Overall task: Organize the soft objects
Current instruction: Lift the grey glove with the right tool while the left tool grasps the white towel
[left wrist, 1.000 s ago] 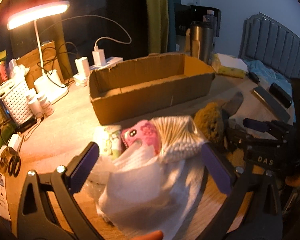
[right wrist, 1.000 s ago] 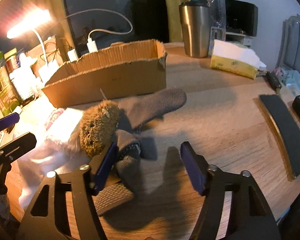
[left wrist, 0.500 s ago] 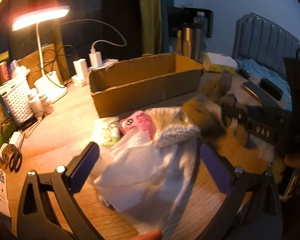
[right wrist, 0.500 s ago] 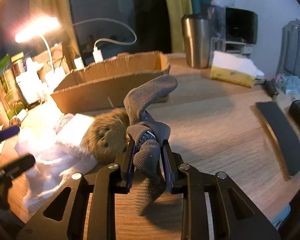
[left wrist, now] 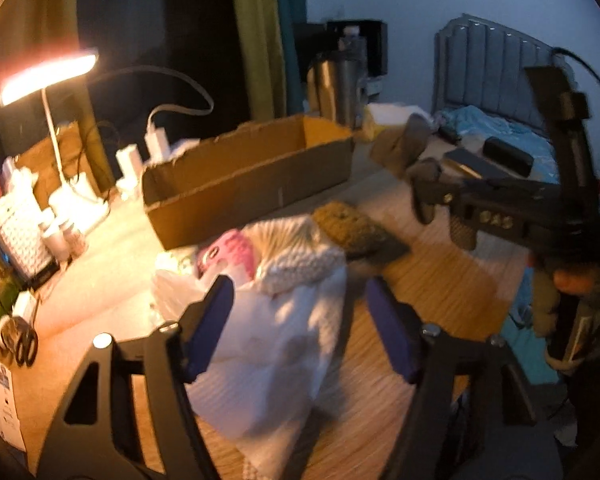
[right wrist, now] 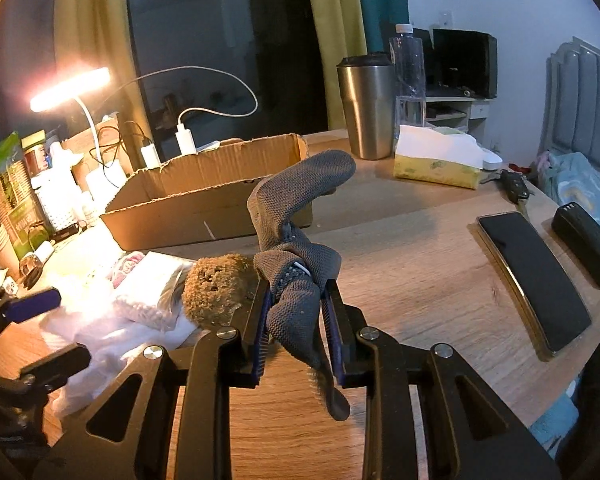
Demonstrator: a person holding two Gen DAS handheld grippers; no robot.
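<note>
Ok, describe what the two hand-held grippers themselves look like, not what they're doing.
Both match. The left hand-held gripper has black plastic arms with triangular cut-outs, silver bolt heads at the joints and dark blue pads on its fingers. The right hand-held gripper is built the same; in the left wrist view its black body carries raised letters, blurred, and a thin black cable loops from its upright mount.

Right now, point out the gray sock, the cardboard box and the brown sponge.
gray sock (right wrist: 300, 208), right wrist view, its raised middle.
cardboard box (right wrist: 204, 216), right wrist view, front wall.
brown sponge (right wrist: 216, 288), right wrist view, fuzzy top.
</note>
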